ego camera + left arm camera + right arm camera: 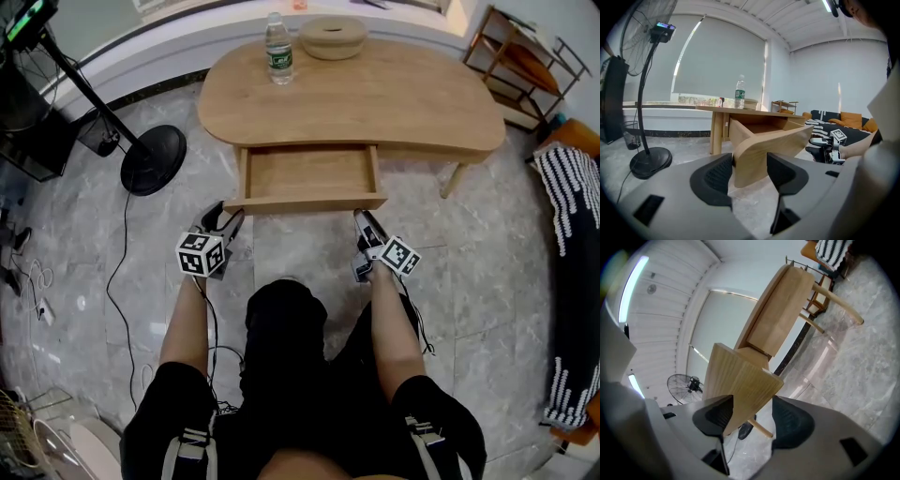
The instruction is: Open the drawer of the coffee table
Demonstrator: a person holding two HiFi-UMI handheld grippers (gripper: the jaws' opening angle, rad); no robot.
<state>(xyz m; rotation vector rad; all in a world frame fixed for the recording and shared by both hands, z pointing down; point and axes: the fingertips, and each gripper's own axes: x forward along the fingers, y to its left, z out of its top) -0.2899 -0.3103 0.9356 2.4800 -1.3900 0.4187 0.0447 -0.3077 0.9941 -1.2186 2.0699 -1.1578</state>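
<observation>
Our left gripper point(228, 217) clamps the left corner of the light wooden drawer point(305, 176), pulled from the oval wooden coffee table point(375, 98); right gripper point(361, 218) loosely straddles its right corner. Opening seems done; we release next.

The wooden bench point(394, 103) is standing on the grey stone floor point(487, 272), its drawer point(305, 173) sticking out open at the front. A water bottle point(278, 52) is standing upright near the top's far edge, with a round wooden box point(333, 37) sitting just beside it. A fan's black base point(153, 159) is resting on the floor to the left, a cable point(117, 262) trailing from it.
</observation>
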